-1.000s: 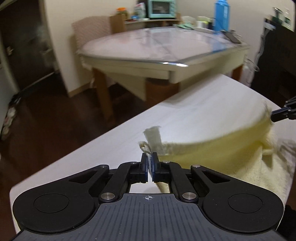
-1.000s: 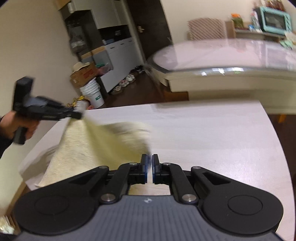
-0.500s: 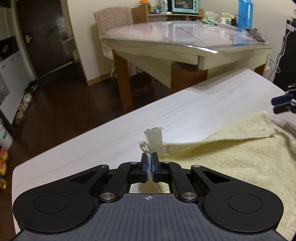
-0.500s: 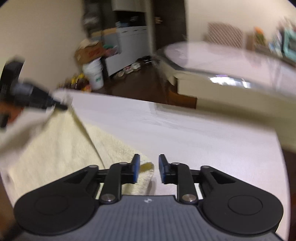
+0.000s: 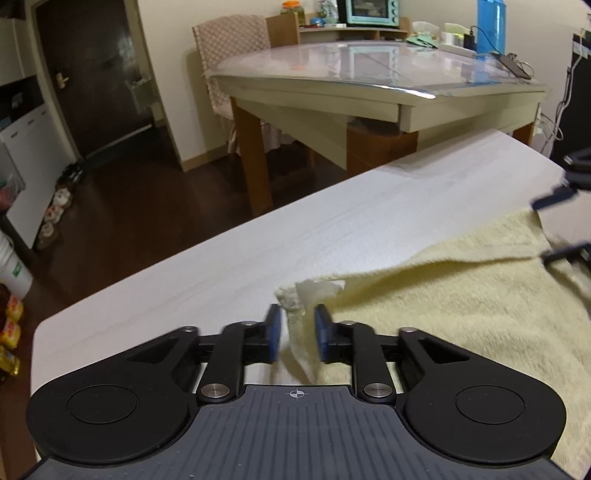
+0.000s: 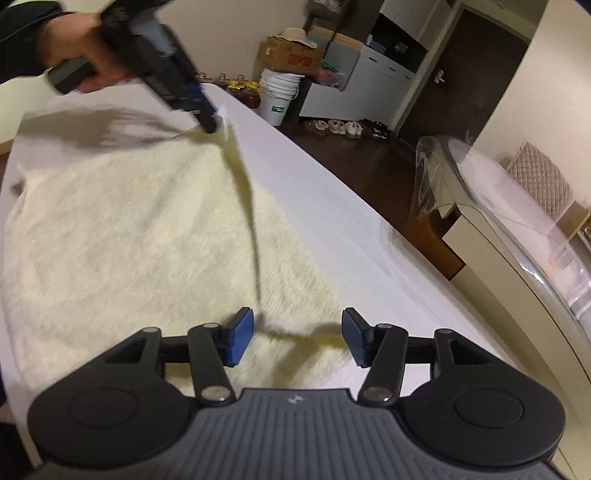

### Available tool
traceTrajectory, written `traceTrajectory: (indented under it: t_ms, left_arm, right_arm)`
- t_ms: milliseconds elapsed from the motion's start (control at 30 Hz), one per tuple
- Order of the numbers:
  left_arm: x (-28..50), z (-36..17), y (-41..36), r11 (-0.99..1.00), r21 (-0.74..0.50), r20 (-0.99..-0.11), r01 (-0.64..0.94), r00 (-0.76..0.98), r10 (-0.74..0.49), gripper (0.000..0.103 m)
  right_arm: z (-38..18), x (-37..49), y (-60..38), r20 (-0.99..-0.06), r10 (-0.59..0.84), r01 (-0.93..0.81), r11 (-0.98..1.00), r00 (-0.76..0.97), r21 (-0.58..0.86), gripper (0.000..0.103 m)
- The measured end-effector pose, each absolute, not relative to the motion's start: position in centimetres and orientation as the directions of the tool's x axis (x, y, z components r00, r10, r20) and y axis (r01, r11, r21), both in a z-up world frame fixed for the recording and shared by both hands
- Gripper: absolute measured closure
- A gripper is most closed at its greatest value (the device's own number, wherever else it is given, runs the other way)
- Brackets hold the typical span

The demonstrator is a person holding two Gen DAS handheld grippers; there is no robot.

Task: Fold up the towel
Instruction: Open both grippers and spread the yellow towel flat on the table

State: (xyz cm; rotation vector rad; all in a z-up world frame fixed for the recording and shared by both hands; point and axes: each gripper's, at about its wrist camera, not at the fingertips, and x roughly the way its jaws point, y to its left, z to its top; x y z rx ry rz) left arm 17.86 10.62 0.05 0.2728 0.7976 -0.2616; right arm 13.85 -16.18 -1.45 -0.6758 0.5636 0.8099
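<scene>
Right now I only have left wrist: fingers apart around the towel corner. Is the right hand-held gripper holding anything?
Observer: No. The right hand-held gripper is wide open, with nothing between its pads; the towel lies beneath it.
Operator: Towel flat?
Observer: Mostly spread on the white table, but a raised ridge runs from the left hand-held gripper toward the right one.
Operator: What's past my end of the table?
Observer: A cardboard box with a hat on top, behind a white bucket.
</scene>
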Motion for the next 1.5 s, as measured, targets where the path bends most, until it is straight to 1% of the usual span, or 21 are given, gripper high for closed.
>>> traceTrajectory:
  t_ms: [67, 133, 167, 233, 267, 300, 367, 400, 533, 633, 767, 833, 900, 1033, 1067, 1133, 1200, 1267, 1333, 1433, 1500]
  left_arm:
    - [17.2, 0.2, 10.6, 0.929, 0.158, -0.728, 0.335, 0.675, -0.119, 0.073]
    - [16.6, 0.4, 10.8, 0.929, 0.165, -0.724, 0.331, 0.681, -0.114, 0.071]
    - [16.3, 0.4, 10.9, 0.93, 0.163, -0.723, 0.329, 0.681, -0.114, 0.071]
    - [15.9, 0.5, 11.0, 0.933, 0.165, -0.718, 0.32, 0.688, -0.109, 0.07]
    - [15.7, 0.5, 11.0, 0.934, 0.166, -0.716, 0.316, 0.69, -0.107, 0.07]
    - [15.4, 0.6, 10.9, 0.933, 0.164, -0.714, 0.32, 0.691, -0.112, 0.069]
    - [14.9, 0.7, 10.7, 0.928, 0.164, -0.712, 0.333, 0.692, -0.123, 0.067]
    - [14.7, 0.8, 10.5, 0.925, 0.165, -0.712, 0.342, 0.69, -0.128, 0.066]
    - [14.0, 1.0, 9.0, 0.903, 0.166, -0.707, 0.396, 0.686, -0.17, 0.062]
    - [13.8, 0.8, 8.0, 0.893, 0.149, -0.709, 0.425, 0.675, -0.204, 0.061]
    - [13.7, 0.3, 6.9, 0.881, 0.138, -0.716, 0.453, 0.66, -0.228, 0.058]
    - [13.5, 0.1, 6.4, 0.877, 0.128, -0.718, 0.464, 0.653, -0.24, 0.058]
    - [13.1, 0.0, 6.1, 0.872, 0.124, -0.721, 0.474, 0.646, -0.249, 0.058]
    - [12.1, -0.2, 5.8, 0.863, 0.117, -0.728, 0.491, 0.634, -0.262, 0.057]
    - [11.7, -0.2, 5.8, 0.861, 0.117, -0.729, 0.495, 0.631, -0.264, 0.057]
    - [10.9, -0.3, 5.7, 0.857, 0.112, -0.732, 0.504, 0.624, -0.272, 0.057]
    - [9.8, -0.5, 5.5, 0.851, 0.107, -0.737, 0.514, 0.615, -0.279, 0.057]
    - [8.7, -0.6, 5.4, 0.845, 0.103, -0.74, 0.525, 0.608, -0.288, 0.056]
    - [7.8, -0.7, 5.3, 0.84, 0.1, -0.74, 0.534, 0.604, -0.296, 0.05]
    - [6.8, -1.2, 5.2, 0.837, 0.101, -0.747, 0.538, 0.597, -0.294, 0.049]
    - [6.7, -1.4, 5.3, 0.841, 0.1, -0.746, 0.532, 0.6, -0.29, 0.049]
  right_arm:
    - [-1.1, 15.1, -15.9, -0.674, 0.458, -0.79, 0.52, 0.58, -0.325, 0.046]
    - [-0.9, 16.0, -15.7, -0.65, 0.432, -0.758, 0.537, 0.625, -0.371, 0.045]
    - [-0.7, 16.7, -15.6, -0.62, 0.406, -0.72, 0.557, 0.672, -0.415, 0.045]
    - [-0.2, 18.3, -15.7, -0.587, 0.359, -0.659, 0.607, 0.726, -0.444, 0.04]
    - [0.0, 18.9, -15.8, -0.586, 0.35, -0.649, 0.624, 0.731, -0.436, 0.04]
    - [0.3, 19.0, -15.9, -0.591, 0.371, -0.663, 0.628, 0.716, -0.408, 0.04]
    - [0.8, 19.1, -16.2, -0.599, 0.412, -0.69, 0.63, 0.686, -0.356, 0.035]
    - [0.6, 18.3, -16.2, -0.606, 0.427, -0.709, 0.607, 0.671, -0.358, 0.034]
    - [-0.5, 15.9, -16.4, -0.634, 0.453, -0.762, 0.527, 0.627, -0.377, 0.034]
    - [-1.7, 13.8, -16.7, -0.651, 0.458, -0.789, 0.452, 0.606, -0.416, 0.034]
    - [-2.3, 12.4, -16.3, -0.646, 0.442, -0.781, 0.407, 0.622, -0.474, 0.035]
    - [-2.5, 12.5, -15.8, -0.644, 0.433, -0.775, 0.392, 0.631, -0.496, 0.04]
    - [-2.5, 13.0, -15.4, -0.645, 0.429, -0.774, 0.381, 0.632, -0.506, 0.042]
    - [-2.8, 14.6, -14.7, -0.647, 0.406, -0.763, 0.349, 0.646, -0.544, 0.041]
    - [-2.7, 14.9, -14.8, -0.636, 0.402, -0.752, 0.363, 0.659, -0.55, 0.041]
    - [-2.3, 16.9, -15.0, -0.554, 0.336, -0.644, 0.478, 0.762, -0.596, 0.04]
    - [-1.8, 17.8, -15.4, -0.544, 0.308, -0.613, 0.545, 0.781, -0.572, 0.038]
    - [-1.5, 18.0, -15.8, -0.554, 0.316, -0.62, 0.576, 0.77, -0.533, 0.036]
    - [-1.6, 17.1, -16.1, -0.569, 0.328, -0.637, 0.578, 0.754, -0.51, 0.034]
    - [-1.5, 15.9, -17.0, -0.591, 0.338, -0.649, 0.608, 0.732, -0.456, 0.034]
    - [-1.2, 15.2, -17.9, -0.605, 0.369, -0.665, 0.642, 0.705, -0.383, 0.034]
